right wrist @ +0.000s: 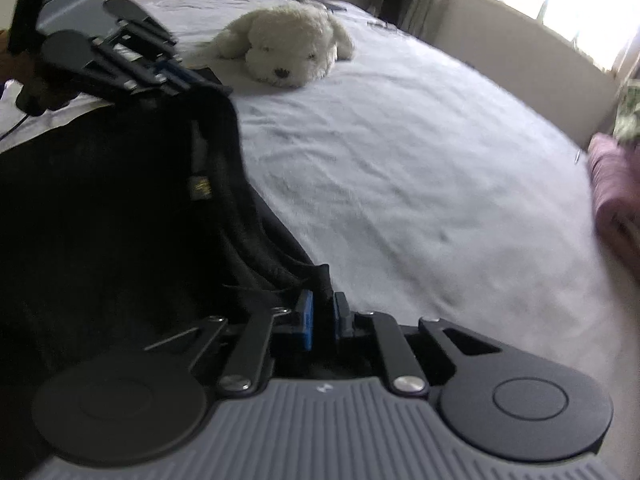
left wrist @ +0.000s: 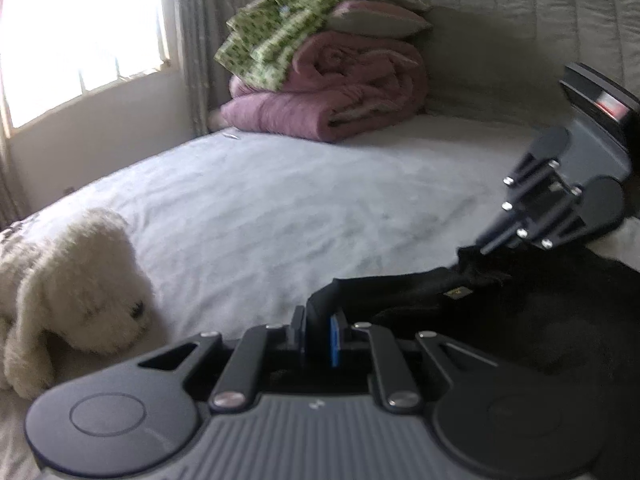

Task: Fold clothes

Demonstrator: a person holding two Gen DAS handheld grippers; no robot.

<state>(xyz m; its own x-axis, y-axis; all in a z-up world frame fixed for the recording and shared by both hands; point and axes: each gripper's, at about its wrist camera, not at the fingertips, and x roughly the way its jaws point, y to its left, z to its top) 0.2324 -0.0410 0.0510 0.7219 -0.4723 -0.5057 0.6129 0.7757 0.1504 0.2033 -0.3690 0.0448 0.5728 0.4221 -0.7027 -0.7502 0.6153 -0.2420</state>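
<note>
Gripping: left gripper (left wrist: 320, 330) and right gripper (right wrist: 322, 316), both clamped on black fabric garment (right wrist: 120, 200); white bedsheet (left wrist: 300, 200) beneath.

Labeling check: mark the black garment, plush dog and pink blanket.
black garment (right wrist: 100, 208), right wrist view, on its dark main body
plush dog (right wrist: 280, 48), right wrist view, on its head
pink blanket (left wrist: 328, 96), left wrist view, on the rolled middle of the pile

Plush dog (right wrist: 286, 46), folded blankets (left wrist: 332, 96)
</note>
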